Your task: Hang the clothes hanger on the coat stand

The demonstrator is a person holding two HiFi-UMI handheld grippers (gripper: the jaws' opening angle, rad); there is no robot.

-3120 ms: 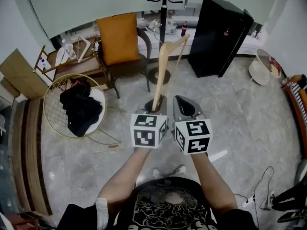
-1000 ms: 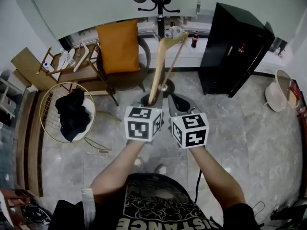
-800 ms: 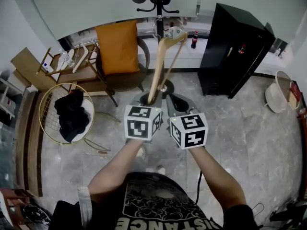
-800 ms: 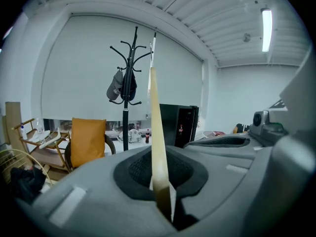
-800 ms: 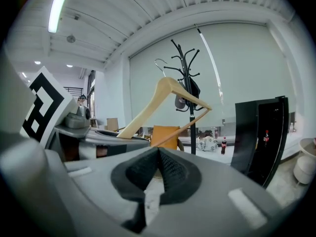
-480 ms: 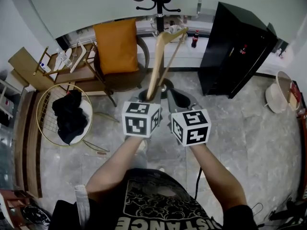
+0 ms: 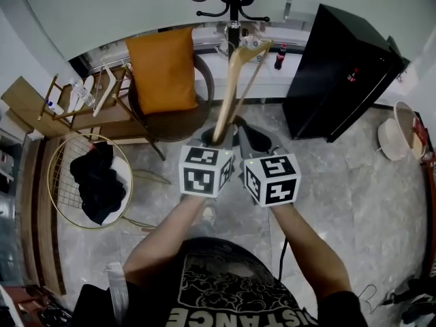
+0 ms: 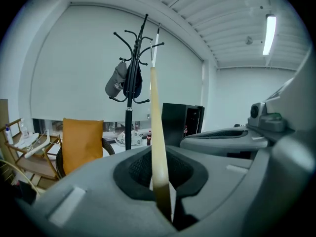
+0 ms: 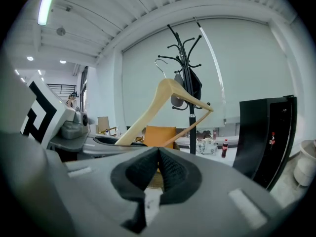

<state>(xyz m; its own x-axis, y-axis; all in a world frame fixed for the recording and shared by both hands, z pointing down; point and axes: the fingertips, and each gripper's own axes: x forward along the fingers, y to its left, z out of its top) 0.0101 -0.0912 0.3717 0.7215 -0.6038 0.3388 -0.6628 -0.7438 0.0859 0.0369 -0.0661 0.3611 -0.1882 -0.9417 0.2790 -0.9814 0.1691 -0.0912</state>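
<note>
A wooden clothes hanger (image 7: pixel 229 87) stands upright with one arm clamped in my left gripper (image 7: pixel 216 140), which is shut on it. In the left gripper view the hanger (image 8: pixel 154 122) shows edge-on, rising out of the closed pads of the left gripper (image 8: pixel 161 177). The black coat stand (image 7: pixel 234 9) rises straight ahead, with a grey cap hanging on it (image 8: pixel 117 80). The hanger's metal hook is near the stand's upper pole but apart from its pegs. My right gripper (image 7: pixel 253 139) sits beside the left, shut with nothing in it (image 9: pixel 158 169). Its view shows the hanger (image 9: pixel 153 102) in front of the stand (image 9: pixel 191 127).
A chair with an orange cushion (image 7: pixel 162 63) stands left of the stand, and a black cabinet (image 7: pixel 340 67) stands to its right. A round wire basket (image 7: pixel 61 152) with dark clothing lies on the floor at left, beside a wooden rack (image 7: pixel 75 101). A white basin (image 7: pixel 395 128) is far right.
The person has stepped closer to the coat stand, carrying the hanger upright. The hanger top now lies nearer the stand's pole. Both grippers keep their grip states.
</note>
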